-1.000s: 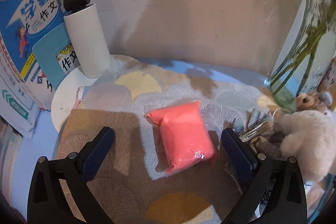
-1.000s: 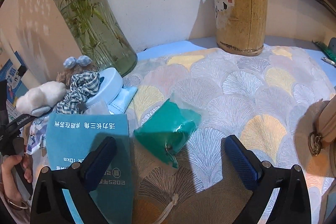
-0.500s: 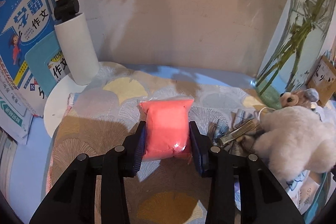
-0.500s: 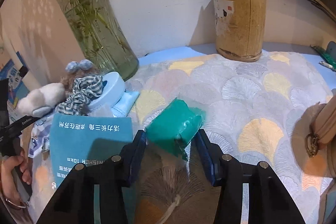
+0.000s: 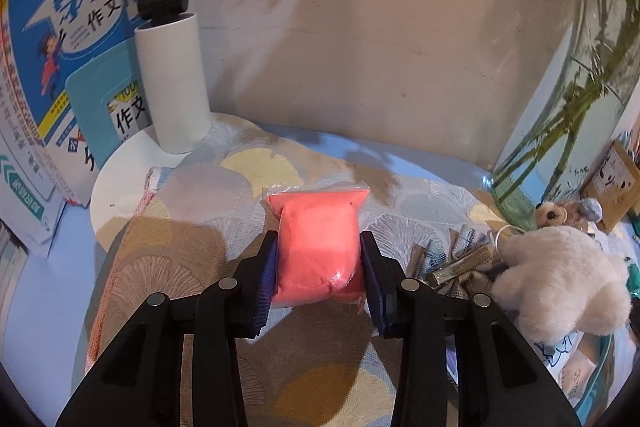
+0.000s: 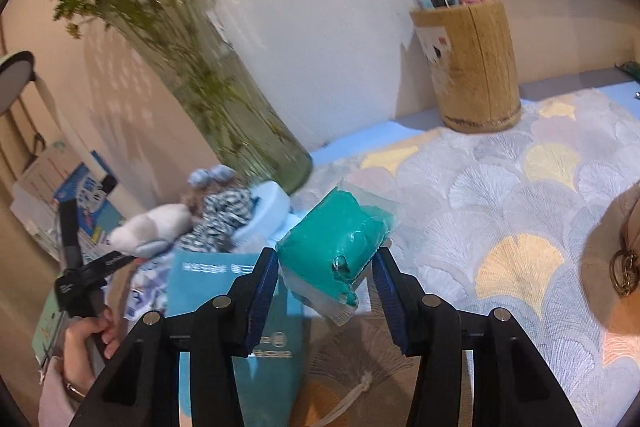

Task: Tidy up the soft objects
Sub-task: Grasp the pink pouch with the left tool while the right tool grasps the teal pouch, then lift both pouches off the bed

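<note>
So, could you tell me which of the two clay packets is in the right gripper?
The green packet: the right gripper is shut on it, while the pink packet sits clamped in the left gripper.

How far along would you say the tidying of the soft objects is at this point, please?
Early days. Nothing looks sorted yet. In hand: the left hand-held gripper is shut on the pink packet, the right hand-held gripper on the green packet, which looks raised off the patterned cloth. Left: placing both, and perhaps the white plush toy lying among clutter.
</note>
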`<state>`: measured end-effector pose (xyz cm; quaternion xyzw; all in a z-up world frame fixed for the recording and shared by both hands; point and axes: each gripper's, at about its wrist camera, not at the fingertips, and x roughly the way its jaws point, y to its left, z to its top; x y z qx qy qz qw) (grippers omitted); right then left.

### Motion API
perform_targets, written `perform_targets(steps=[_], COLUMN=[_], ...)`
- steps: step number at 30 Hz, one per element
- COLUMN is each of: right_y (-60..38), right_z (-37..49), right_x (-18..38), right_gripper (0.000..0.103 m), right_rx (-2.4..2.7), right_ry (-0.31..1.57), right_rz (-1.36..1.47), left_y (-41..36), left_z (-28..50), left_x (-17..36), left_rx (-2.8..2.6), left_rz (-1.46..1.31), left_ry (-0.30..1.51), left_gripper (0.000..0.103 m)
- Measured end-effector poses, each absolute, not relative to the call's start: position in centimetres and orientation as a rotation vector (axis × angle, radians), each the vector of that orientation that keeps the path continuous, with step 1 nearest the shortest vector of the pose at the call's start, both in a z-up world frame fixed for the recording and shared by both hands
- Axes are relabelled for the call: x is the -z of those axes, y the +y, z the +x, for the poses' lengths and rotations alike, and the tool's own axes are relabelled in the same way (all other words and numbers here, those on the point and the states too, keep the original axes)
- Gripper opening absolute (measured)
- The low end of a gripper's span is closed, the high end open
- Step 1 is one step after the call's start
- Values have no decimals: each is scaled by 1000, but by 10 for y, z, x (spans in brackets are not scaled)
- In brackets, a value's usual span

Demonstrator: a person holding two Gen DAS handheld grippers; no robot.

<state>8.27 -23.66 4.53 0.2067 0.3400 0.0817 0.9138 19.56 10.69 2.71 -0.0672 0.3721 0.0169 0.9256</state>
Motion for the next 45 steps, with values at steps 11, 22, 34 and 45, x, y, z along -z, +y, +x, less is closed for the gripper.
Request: perform_targets(steps=[11, 22, 34, 45], right_y=[-228, -221, -221, -240], right_z=[68, 49, -3, -45], right_x=[-60, -69, -92, -100], right_gripper=[48, 48, 48, 48], right_rx=[-242, -297, -373, -427], right_ry=[588, 566, 589, 612], right_rz=[390, 349, 285, 285], left_y=[112, 91, 59, 0], left_z=[188, 137, 79, 41], left_x=[-33, -58, -81, -81], left_rx=[-116, -90, 24, 86], left_rz=[-138, -25, -92, -92], left_ry=[742, 670, 683, 728], left_gripper=[36, 36, 36, 36])
